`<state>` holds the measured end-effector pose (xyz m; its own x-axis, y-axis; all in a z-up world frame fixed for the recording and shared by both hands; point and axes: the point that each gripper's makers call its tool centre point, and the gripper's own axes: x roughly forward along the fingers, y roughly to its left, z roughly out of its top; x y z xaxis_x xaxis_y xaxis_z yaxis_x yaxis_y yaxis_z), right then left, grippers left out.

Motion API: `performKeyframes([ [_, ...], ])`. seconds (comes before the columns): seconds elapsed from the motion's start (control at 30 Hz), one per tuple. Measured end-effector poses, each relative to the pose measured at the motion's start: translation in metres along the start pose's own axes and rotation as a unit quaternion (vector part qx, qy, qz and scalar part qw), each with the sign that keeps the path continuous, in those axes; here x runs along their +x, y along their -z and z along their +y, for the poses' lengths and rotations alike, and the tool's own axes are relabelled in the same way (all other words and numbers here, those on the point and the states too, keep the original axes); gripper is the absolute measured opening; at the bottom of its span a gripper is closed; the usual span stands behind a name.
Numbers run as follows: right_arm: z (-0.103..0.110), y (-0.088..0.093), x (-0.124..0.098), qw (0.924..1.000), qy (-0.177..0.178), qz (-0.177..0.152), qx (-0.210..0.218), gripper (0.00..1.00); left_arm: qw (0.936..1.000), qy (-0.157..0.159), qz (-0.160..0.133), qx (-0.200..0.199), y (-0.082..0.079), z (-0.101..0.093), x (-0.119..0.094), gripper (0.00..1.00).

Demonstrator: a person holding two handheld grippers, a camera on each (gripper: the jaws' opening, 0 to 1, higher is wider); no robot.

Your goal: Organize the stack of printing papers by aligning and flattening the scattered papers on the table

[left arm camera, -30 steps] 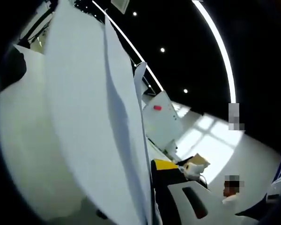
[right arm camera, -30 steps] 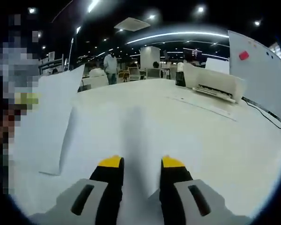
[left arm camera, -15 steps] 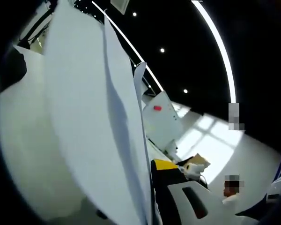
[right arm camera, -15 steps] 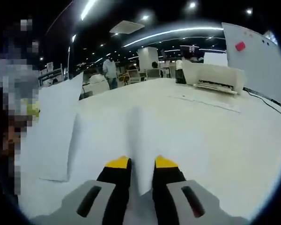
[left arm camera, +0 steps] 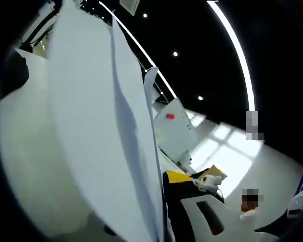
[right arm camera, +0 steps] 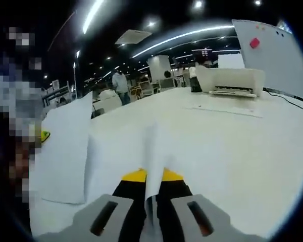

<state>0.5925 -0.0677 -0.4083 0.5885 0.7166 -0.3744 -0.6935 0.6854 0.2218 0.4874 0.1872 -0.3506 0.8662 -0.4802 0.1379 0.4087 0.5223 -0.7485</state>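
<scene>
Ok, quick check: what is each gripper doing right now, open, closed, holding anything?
Left gripper: closed on the raised paper sheets.
Right gripper: jaws closed on a paper sheet lying on the table.

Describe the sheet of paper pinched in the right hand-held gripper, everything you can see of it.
The sheet of paper is plain white, thin and unprinted as far as it shows. The right hand-held gripper has its yellow-tipped jaws closed on the near edge, raising a sharp ridge that runs away from the jaws. To either side the sheet slopes down and appears to rest on the white table. Left of it, another white sheet is held up on edge.
</scene>
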Motion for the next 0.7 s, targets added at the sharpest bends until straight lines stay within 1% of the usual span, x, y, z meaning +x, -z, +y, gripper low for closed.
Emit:
performKeyframes([
  [0.1, 0.004, -0.006, -0.002, 0.9996, -0.014, -0.020, 0.012, 0.01, 1.0000, 0.000, 0.000, 0.000, -0.001, 0.001, 0.000, 0.06],
  [0.17, 0.005, -0.011, -0.004, 0.9989, -0.022, -0.030, 0.027, 0.01, 1.0000, -0.001, 0.000, 0.000, -0.001, 0.001, 0.000, 0.06],
  [0.27, 0.007, -0.020, -0.007, 0.9967, -0.036, -0.053, 0.049, 0.01, 1.0000, -0.001, 0.000, 0.000, -0.001, 0.002, 0.000, 0.06],
  [0.37, 0.006, -0.025, -0.010, 0.9945, -0.043, -0.065, 0.070, 0.00, 1.0000, -0.002, 0.001, -0.001, -0.002, 0.003, 0.000, 0.06],
  [0.43, -0.002, -0.031, -0.010, 0.9929, -0.041, -0.078, 0.079, 0.00, 1.0000, -0.002, 0.000, -0.001, -0.002, 0.003, 0.000, 0.06],
  [0.5, -0.008, -0.041, -0.013, 0.9899, -0.042, -0.102, 0.089, 0.00, 1.0000, -0.004, -0.002, -0.002, -0.003, 0.004, 0.000, 0.06],
  [0.6, -0.012, -0.051, -0.016, 0.9850, -0.052, -0.124, 0.107, 0.00, 1.0000, -0.005, -0.002, -0.004, -0.003, 0.005, 0.000, 0.06],
  [0.63, -0.013, -0.056, -0.017, 0.9826, -0.058, -0.137, 0.111, 0.00, 1.0000, -0.006, -0.003, -0.005, -0.004, 0.006, 0.000, 0.06],
  [0.7, -0.012, -0.059, -0.019, 0.9801, -0.065, -0.142, 0.123, 0.00, 1.0000, -0.006, -0.004, -0.006, -0.004, 0.006, 0.000, 0.06],
])
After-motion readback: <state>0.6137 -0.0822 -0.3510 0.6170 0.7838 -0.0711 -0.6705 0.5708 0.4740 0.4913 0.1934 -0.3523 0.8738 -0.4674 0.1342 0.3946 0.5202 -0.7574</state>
